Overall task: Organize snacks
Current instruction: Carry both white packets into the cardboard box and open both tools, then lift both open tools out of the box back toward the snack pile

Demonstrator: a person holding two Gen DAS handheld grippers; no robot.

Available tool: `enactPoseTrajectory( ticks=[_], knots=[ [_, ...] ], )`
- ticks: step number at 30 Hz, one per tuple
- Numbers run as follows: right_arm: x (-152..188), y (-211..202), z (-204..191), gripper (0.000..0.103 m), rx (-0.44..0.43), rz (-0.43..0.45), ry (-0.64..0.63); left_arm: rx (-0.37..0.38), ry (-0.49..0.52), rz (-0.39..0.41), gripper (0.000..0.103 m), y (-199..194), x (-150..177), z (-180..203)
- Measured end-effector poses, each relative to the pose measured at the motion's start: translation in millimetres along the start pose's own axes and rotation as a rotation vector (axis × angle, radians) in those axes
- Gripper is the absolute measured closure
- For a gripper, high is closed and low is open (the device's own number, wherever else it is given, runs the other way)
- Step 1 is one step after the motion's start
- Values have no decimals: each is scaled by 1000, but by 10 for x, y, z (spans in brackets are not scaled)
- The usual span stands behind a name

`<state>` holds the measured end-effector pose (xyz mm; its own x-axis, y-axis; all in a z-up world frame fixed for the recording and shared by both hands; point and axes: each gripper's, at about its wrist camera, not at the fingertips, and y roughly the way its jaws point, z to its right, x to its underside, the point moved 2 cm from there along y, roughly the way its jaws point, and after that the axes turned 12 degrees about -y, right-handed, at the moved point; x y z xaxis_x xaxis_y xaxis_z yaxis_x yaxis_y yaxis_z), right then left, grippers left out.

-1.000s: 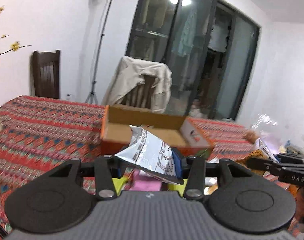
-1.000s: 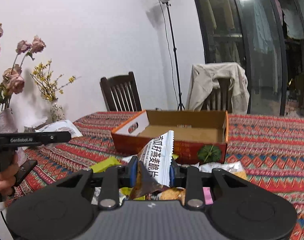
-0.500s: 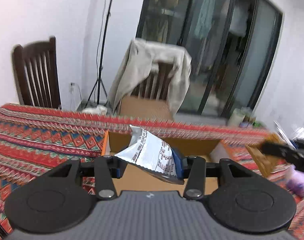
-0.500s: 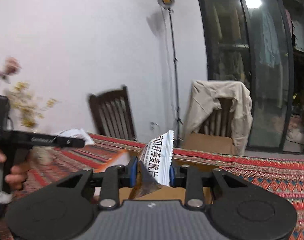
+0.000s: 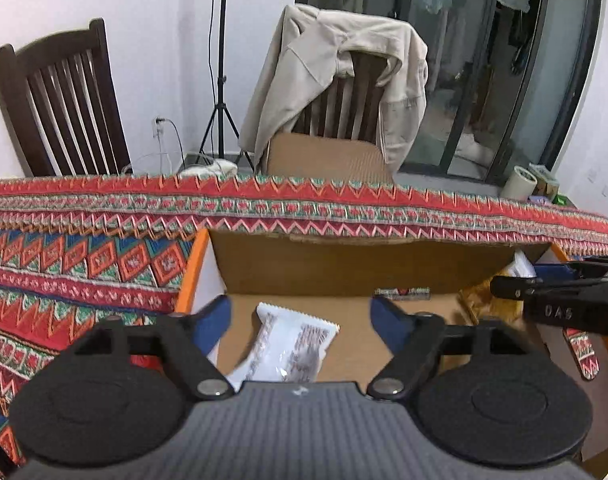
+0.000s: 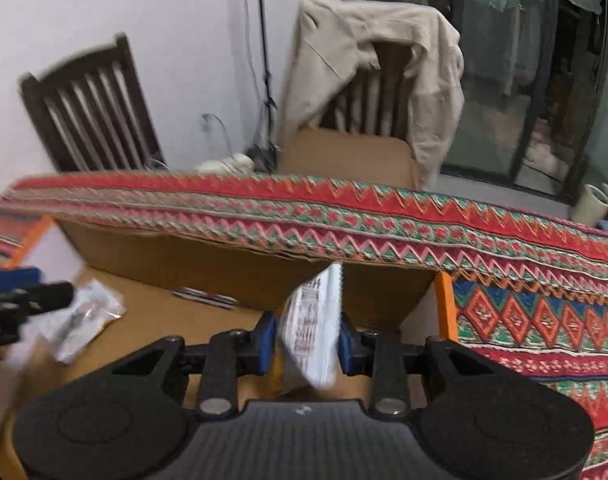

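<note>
Two grippers are both over the open brown cardboard box with orange edges (image 5: 344,272), which sits on the worktop's red zigzag-patterned cloth (image 5: 83,256).

The left gripper (image 5: 301,320) has its blue-padded fingers (image 5: 211,320) spread wide and still opening, touching nothing. A white crinkle-edged snack packet (image 5: 291,344) lies loose on the box floor right below the gap, with grey print on it too blurry to read.

The right gripper (image 6: 304,338) has a second white snack packet with dark print (image 6: 316,328) standing upright between its fingers (image 6: 265,342). They're narrow but easing apart, and the packet looks motion-smeared, so I can't tell if it's still pinched. Its writing is unreadable too.

Only legible text: "DAS" on the black right gripper body (image 5: 560,312) as seen from the left wrist view.
</note>
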<state>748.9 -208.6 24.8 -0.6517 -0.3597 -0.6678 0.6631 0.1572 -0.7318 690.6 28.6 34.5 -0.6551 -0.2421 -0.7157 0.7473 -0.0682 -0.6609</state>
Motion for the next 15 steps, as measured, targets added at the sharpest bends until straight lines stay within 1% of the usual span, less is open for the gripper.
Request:
enactPoseTrajectory(
  ticks=[2, 3, 4, 7, 10, 12, 14, 15],
  knots=[
    [-23, -36, -49, 45, 76, 11, -55, -1, 7, 7, 23, -49, -19, -25],
    [-26, -58, -45, 42, 98, 17, -66, 3, 2, 7, 23, -112, -41, -35],
    [-47, -90, -29, 40, 110, 28, -71, 9, -4, 6, 23, -174, -47, -50],
    [-87, -342, -35, 40, 78, 82, -56, 41, -6, 23, 22, -474, -84, -50],
    [-115, -798, -90, 39, 54, 149, -70, 81, 15, 84, 18, -938, -93, -15],
    [-104, -1138, -131, 34, 54, 201, -85, 109, 34, 125, 15, -1269, -56, 23],
    [-57, -1493, -173, 25, 52, 257, -91, 127, 51, 159, 12, -1583, 21, 48],
    [-19, -1648, -188, 23, 48, 279, -92, 131, 55, 180, 11, -1761, 80, 61]
  ],
)
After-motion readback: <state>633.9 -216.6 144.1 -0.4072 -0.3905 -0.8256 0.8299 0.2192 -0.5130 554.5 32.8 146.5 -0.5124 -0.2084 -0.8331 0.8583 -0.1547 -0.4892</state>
